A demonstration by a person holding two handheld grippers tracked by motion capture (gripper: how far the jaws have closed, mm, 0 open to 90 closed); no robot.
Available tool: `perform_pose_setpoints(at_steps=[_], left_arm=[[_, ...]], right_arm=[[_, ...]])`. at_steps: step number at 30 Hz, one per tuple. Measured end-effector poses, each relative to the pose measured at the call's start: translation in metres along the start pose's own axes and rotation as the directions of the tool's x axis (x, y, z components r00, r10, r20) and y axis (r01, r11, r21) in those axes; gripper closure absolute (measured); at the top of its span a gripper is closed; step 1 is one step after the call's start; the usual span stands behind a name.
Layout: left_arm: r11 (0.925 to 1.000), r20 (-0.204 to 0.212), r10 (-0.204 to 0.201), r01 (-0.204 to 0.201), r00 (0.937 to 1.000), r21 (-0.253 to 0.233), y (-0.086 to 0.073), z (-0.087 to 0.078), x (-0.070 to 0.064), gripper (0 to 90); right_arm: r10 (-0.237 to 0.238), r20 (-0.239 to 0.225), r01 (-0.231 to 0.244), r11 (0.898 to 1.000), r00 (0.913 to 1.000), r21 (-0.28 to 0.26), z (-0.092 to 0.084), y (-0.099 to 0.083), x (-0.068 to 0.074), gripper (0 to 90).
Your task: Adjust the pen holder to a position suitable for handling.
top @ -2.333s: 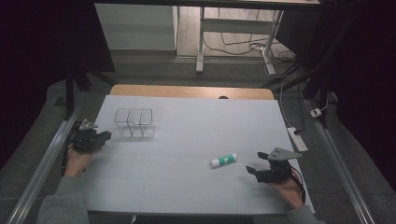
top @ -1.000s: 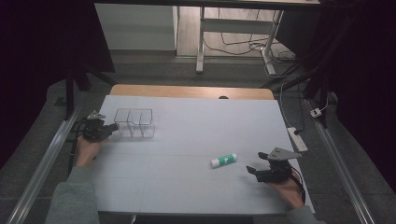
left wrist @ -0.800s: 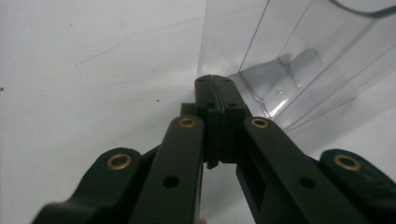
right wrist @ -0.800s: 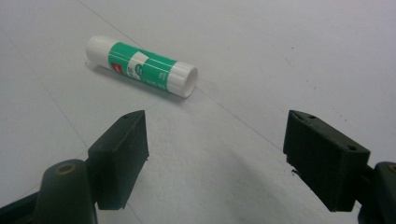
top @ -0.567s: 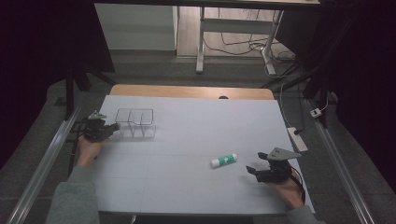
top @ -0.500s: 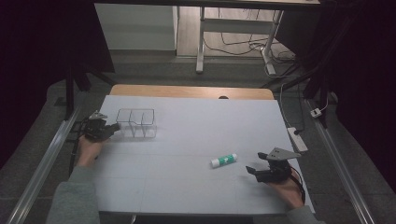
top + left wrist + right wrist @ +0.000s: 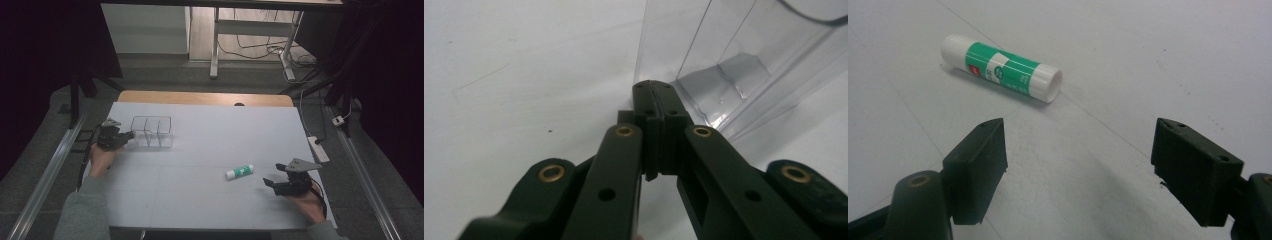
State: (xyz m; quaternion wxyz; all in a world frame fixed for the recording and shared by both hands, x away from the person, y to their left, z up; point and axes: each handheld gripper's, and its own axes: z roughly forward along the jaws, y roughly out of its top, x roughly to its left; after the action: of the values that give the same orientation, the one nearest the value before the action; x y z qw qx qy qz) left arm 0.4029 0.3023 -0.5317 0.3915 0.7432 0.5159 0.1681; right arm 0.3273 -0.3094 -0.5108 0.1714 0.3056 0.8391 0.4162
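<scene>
A clear plastic organiser [image 7: 152,131] with three compartments stands at the far left of the white table [image 7: 215,130]. My left gripper [image 7: 128,134] is shut, its tips against the organiser's left end. In the left gripper view the jaws [image 7: 654,92] meet flat at the near corner of the organiser [image 7: 734,60]; whether the thin wall is pinched I cannot tell. A green-and-white glue stick [image 7: 239,171] lies on its side right of centre. My right gripper [image 7: 270,183] rests on the table just right of it, open, and the glue stick [image 7: 1002,68] lies a little beyond the empty jaws [image 7: 1093,165].
A wooden strip [image 7: 200,97] runs along the table's far edge. A white power strip [image 7: 318,149] lies off the right edge. Metal rails [image 7: 50,175] flank both sides, and a desk frame with cables [image 7: 250,35] stands on the floor beyond.
The left hand has moved up and right from the table's left edge to the organiser's end, then held there. The right gripper and the glue stick have stayed put.
</scene>
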Motion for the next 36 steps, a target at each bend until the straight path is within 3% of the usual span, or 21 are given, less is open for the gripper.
perform_pose_setpoints(at_steps=[36], left_arm=[[0.9947, 0.066, 0.095, -0.097, 0.9933, 0.034, 0.021, 0.031, -0.043, 89.0]], right_arm=[[-0.004, -0.001, 0.004, 1.0, 1.0, 0.005, 0.0, 0.0, 0.001, 22.2]])
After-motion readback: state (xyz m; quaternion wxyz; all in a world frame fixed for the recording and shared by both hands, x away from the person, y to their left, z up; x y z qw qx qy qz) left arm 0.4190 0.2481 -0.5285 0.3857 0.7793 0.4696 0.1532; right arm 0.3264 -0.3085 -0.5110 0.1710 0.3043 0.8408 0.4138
